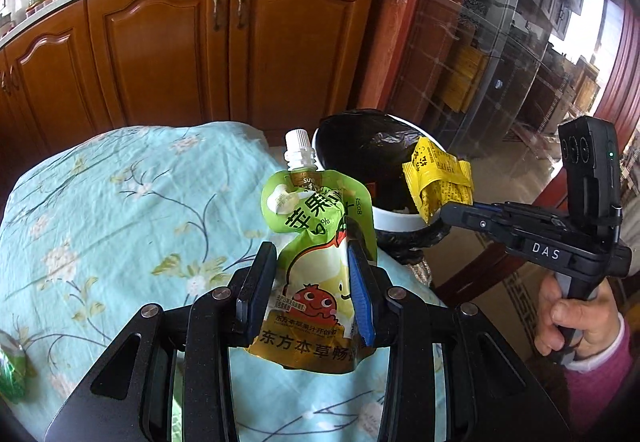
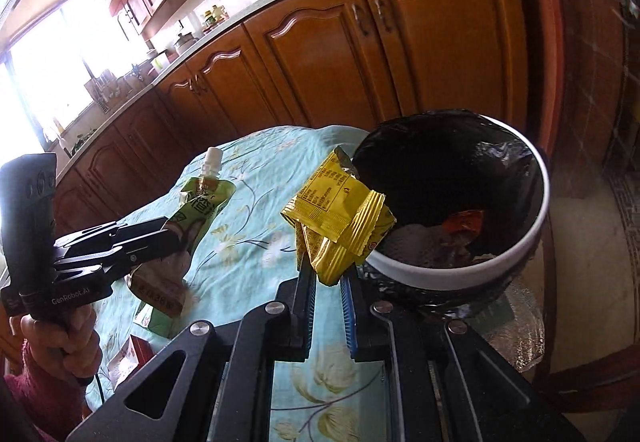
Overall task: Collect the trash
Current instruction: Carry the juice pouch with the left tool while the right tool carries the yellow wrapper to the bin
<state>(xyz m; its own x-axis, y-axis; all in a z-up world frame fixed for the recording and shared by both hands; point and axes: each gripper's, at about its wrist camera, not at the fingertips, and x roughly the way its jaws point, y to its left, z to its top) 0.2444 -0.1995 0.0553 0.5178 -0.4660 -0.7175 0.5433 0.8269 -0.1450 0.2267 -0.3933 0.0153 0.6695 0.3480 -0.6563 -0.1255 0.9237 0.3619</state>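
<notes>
The pouch [image 1: 320,262] and wrapper [image 2: 340,218] look like glossy, crinkled plastic film. Beside the bin's [image 2: 536,226] smooth white rim lies a matt floral cloth [image 1: 120,210]; behind it, varnished wood cabinets [image 1: 224,42].

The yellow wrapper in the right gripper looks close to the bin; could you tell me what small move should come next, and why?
Probably carry the right gripper slightly forward, then open it. It is shut on the yellow wrapper, which hangs at the near rim of the bin, seemingly not fully over the black-lined opening. The left gripper waits with the green pouch.

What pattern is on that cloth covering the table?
The light blue tablecloth has a floral print: pale white-and-yellow blossoms on thin dark branches. Clearest in the left wrist view.
</notes>
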